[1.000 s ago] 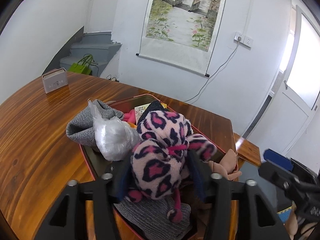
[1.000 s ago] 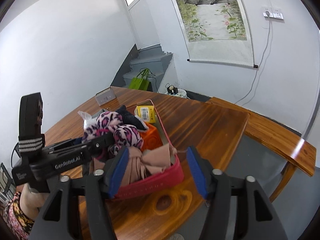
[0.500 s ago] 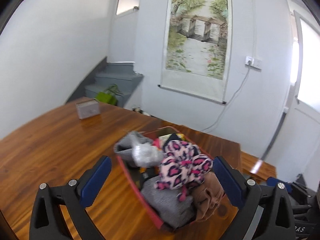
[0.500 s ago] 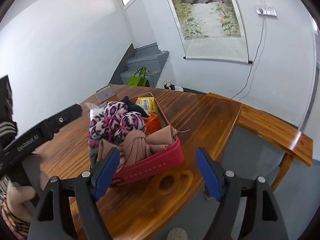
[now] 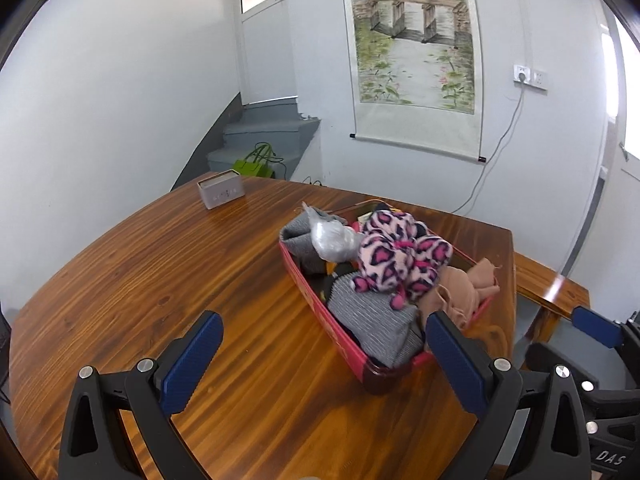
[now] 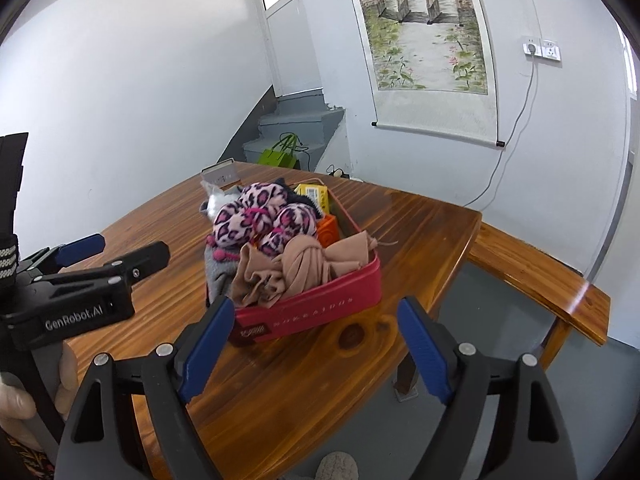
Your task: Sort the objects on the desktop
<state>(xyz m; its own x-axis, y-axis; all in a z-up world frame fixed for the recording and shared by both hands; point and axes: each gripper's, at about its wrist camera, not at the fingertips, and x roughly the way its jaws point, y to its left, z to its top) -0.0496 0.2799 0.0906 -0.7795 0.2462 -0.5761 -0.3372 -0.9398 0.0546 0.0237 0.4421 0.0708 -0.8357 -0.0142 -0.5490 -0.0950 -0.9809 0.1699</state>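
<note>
A red basket (image 5: 320, 316) (image 6: 320, 304) stands on the wooden table, piled with soft things. On top of the pile lies a pink leopard plush toy (image 5: 396, 256) (image 6: 260, 220). Around it are a grey knit cloth (image 5: 372, 320), a clear plastic bag (image 5: 332, 236), a beige knotted cloth (image 6: 296, 268), an orange block (image 6: 328, 234) and a yellow box (image 6: 314, 194). My left gripper (image 5: 322, 326) hangs wide open, short of the basket's near corner, with nothing held. My right gripper (image 6: 314, 308) faces the basket's short end, and its jaws are opening with nothing pressed between them.
A small grey box (image 5: 220, 192) sits at the table's far left edge. A wooden bench (image 6: 540, 276) runs along the right side. A green bag (image 5: 256, 164) rests on the stairs behind. A person's hand (image 6: 24, 400) grips the left tool's handle.
The left gripper let go of the leopard plush, opened wide and drew back from the basket. The plush now rests on the pile. The right gripper also backed away, and its jaws spread a little.
</note>
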